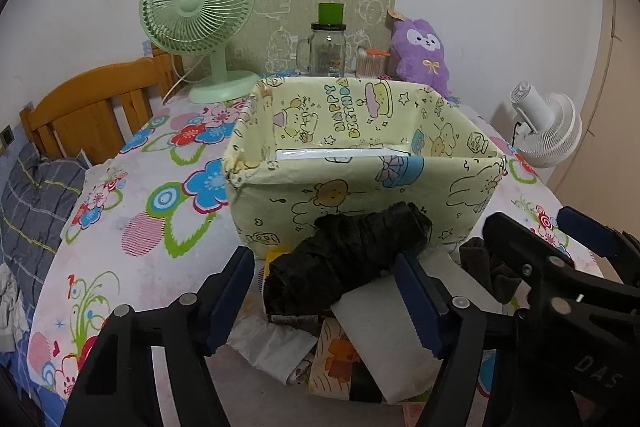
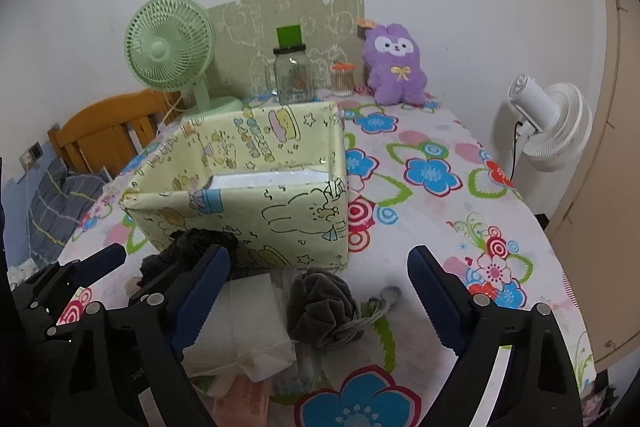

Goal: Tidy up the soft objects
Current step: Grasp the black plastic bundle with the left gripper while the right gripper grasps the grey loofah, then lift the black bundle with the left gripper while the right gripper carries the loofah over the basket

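The yellow cartoon-print box (image 1: 360, 163) stands open-topped on the flower-patterned worktop (image 2: 440, 211), a white sheet lying on its floor. Just in front of the box's near wall lies a crumpled black bundle (image 1: 344, 259), resting on a white pack (image 1: 384, 331) and other wrapped packets. The left gripper (image 1: 326, 303) hovers over this heap with its jaws released, spread to either side of the black bundle and not touching it. In front of the box's right corner sits a grey velvet scrunchie-like ball (image 2: 322, 303) with a grey cord. The right gripper (image 2: 320, 303) has its jaws released too, wide around that grey ball. Behind the box stand a green fan (image 1: 196, 15), a glass jar (image 1: 327, 47) and a purple plush toy (image 2: 394, 65).
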`<control>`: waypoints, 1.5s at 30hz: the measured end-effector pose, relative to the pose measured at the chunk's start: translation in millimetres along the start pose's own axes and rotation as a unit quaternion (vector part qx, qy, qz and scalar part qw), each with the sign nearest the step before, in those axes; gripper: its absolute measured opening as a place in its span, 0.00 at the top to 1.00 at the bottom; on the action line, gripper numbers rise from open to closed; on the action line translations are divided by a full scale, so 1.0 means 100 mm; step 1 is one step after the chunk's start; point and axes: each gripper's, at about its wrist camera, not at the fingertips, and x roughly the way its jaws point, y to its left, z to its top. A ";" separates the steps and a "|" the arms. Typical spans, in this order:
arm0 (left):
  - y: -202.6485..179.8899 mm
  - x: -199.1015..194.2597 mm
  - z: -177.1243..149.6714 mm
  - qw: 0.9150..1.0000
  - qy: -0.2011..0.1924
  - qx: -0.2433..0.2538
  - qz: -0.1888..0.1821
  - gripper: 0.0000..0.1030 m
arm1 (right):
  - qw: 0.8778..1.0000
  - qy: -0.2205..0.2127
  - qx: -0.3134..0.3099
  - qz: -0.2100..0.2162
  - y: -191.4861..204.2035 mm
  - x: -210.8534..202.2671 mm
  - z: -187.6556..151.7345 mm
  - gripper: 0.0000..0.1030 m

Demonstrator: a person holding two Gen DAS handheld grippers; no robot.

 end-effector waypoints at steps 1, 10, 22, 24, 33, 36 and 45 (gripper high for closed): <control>0.00 0.01 0.00 1.000 0.001 0.001 -0.001 0.28 | 1.000 0.003 0.001 0.001 0.00 0.03 0.00 0.12; -0.02 0.20 -0.01 1.000 0.023 0.012 -0.001 0.40 | 1.000 0.028 0.003 -0.004 -0.01 0.24 -0.02 0.15; -0.12 0.24 -0.05 0.999 0.024 0.033 0.012 0.53 | 0.997 0.065 0.029 0.007 -0.12 0.42 -0.10 0.34; -0.15 0.25 -0.06 0.999 0.025 0.038 0.017 0.54 | 0.997 0.070 0.033 0.006 -0.12 0.44 -0.10 0.39; -0.15 0.22 -0.03 0.999 0.017 0.027 0.010 0.61 | 0.996 0.087 0.027 0.008 -0.07 0.50 -0.15 0.65; -0.16 0.21 -0.03 0.999 0.014 0.029 0.008 0.63 | 0.996 0.083 0.033 0.004 -0.09 0.48 -0.14 0.66; -0.17 0.10 0.00 1.000 0.001 0.025 0.000 0.68 | 0.998 0.053 0.027 0.001 -0.04 0.26 -0.01 0.68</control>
